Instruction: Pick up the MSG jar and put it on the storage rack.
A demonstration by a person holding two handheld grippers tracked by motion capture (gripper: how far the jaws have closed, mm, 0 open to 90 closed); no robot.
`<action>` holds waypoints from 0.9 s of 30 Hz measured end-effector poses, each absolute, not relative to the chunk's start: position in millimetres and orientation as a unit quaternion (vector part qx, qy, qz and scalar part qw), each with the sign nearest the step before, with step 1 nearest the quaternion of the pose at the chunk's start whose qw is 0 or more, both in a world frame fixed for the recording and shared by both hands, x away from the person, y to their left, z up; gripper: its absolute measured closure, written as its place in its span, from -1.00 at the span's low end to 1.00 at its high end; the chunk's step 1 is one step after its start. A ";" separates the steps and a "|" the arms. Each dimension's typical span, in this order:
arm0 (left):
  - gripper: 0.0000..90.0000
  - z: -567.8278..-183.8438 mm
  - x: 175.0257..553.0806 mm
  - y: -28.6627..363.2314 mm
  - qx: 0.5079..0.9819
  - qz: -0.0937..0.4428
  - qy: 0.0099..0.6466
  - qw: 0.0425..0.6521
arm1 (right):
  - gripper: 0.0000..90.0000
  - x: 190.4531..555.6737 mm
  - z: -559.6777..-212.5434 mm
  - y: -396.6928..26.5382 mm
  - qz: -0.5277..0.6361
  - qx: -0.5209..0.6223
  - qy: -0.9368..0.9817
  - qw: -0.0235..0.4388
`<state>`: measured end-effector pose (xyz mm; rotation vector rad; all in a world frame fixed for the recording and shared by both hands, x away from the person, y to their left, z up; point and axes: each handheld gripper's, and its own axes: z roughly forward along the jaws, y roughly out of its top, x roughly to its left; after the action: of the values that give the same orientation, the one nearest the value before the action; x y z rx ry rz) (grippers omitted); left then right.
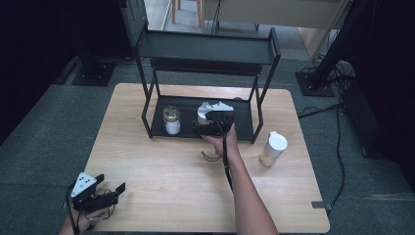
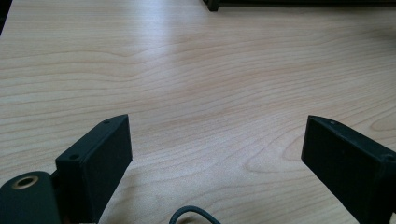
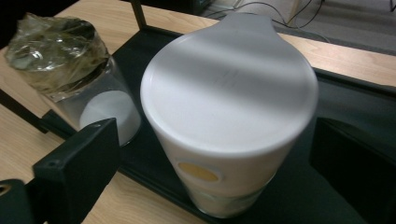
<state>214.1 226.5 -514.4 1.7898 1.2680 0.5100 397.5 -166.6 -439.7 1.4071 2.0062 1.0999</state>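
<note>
A white-lidded container (image 3: pixel 229 107) stands on the lower shelf (image 3: pixel 299 196) of a black rack (image 1: pixel 205 49). My right gripper (image 3: pixel 217 130) is open, with one jaw on each side of the container and a gap at both. In the high view the right gripper (image 1: pixel 211 117) reaches in over the shelf's front edge and covers most of the container (image 1: pixel 201 114). A glass jar (image 3: pixel 100 102) of white powder, topped with crumpled film, stands to its left. My left gripper (image 1: pixel 111 182) rests open at the table's near left corner, with bare wood between its jaws (image 2: pixel 217 121).
A second white-lidded bottle (image 1: pixel 273 148) stands on the wooden table (image 1: pixel 161 171), right of the rack's front right leg (image 1: pixel 258 117). The rack's upper shelf (image 1: pixel 205 46) overhangs the lower one. A cable (image 1: pixel 226 161) trails from the right gripper along the forearm.
</note>
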 end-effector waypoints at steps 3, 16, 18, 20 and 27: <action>-0.80 -514.4 214.1 226.4 0.718 0.205 0.508 0.430 | -1.00 393.5 -440.4 -168.4 0.403 0.510 0.727 0.221; -0.80 -514.6 214.4 225.4 0.721 0.206 0.506 0.425 | -1.00 375.8 -443.8 -180.0 0.402 0.512 0.727 0.220; -0.80 -514.6 214.4 225.3 0.721 0.207 0.506 0.425 | -1.00 374.1 -443.7 -182.0 0.404 0.513 0.726 0.219; -0.80 -514.7 214.4 225.4 0.721 0.207 0.506 0.425 | -1.00 371.7 -444.0 -183.7 0.404 0.511 0.727 0.218; -0.80 -514.6 214.6 225.2 0.722 0.207 0.506 0.424 | -1.00 362.7 -447.0 -186.0 0.407 0.506 0.729 0.215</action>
<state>214.6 225.2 -514.6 1.8064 1.2655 0.5171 362.7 -186.0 -447.0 1.4027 2.0227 1.1288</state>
